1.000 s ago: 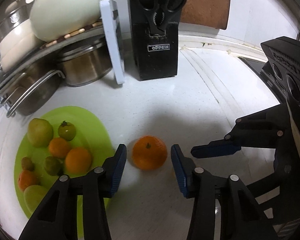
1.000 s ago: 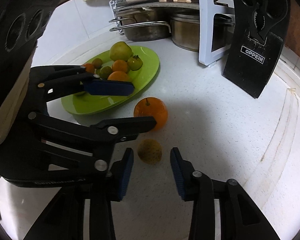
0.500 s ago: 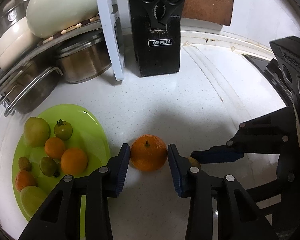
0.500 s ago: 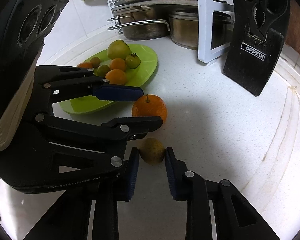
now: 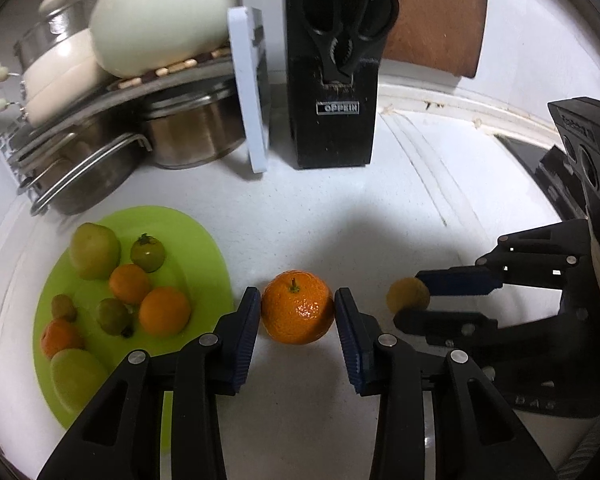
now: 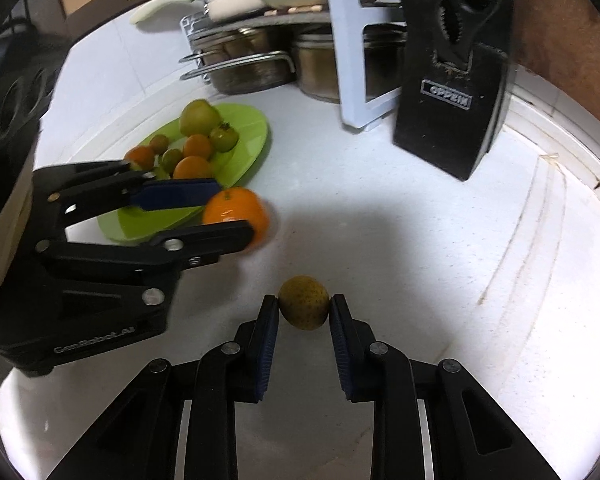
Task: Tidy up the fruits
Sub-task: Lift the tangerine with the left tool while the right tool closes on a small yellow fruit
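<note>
A big orange (image 5: 298, 307) sits on the white counter just right of the green plate (image 5: 204, 248), and my left gripper (image 5: 297, 294) is shut on it, blue pads pressing both sides. The right wrist view shows that orange (image 6: 240, 208) between the left gripper's (image 6: 236, 210) fingers, slightly blurred. My right gripper (image 6: 304, 300) is shut on a small yellow-brown fruit (image 6: 304, 308). From the left wrist view, the small fruit (image 5: 406, 298) peeks out between the right gripper's (image 5: 410, 300) fingers. The plate (image 6: 252, 128) holds several oranges and green fruits.
A black knife block (image 5: 332, 92) with scissors stands at the back. A white board (image 5: 252, 92) leans beside a rack of steel pots (image 5: 100, 160) topped by a cream kettle. A wooden board (image 5: 432, 12) leans on the wall. A raised counter rim (image 5: 460, 112) runs along the right.
Both grippers' jaws have closed: the left pads came in onto the orange, the right pads onto the small yellow-brown fruit. Both hands stayed nearly in place.
</note>
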A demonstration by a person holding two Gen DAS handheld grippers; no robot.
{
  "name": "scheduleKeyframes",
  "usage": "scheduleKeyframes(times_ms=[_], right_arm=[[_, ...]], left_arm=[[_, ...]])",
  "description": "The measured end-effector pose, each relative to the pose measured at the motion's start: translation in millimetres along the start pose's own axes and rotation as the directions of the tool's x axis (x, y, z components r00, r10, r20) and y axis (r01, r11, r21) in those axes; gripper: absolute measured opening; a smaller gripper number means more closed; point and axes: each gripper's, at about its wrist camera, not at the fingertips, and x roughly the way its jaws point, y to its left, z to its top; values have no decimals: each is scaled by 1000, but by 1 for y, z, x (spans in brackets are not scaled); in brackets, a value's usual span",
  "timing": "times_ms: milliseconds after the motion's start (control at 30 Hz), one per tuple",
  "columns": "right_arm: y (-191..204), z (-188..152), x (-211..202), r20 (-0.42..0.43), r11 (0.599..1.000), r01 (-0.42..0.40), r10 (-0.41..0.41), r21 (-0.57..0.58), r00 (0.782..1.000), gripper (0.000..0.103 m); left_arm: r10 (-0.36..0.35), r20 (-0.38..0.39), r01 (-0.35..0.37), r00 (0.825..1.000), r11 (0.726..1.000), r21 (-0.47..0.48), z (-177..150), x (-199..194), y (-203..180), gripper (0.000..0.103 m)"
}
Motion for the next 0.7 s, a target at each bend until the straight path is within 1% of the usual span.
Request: scheduleKeyframes(times_ms=[267,500,700], right_arm=[[4,8,-23,62,1000,-10,11,-18,998,28],[15,14,-41,117,999,-30,35,-45,993,28],[26,17,-56,156,995,-50,63,-82,986,28]], left_arm=[[19,51,-16,999,997,-74,-2,-29,6,38],[72,98,-58,993,988,-142,-8,-56,8,38],[135,135,-106,982,973,-205,-16,-83,9,38]])
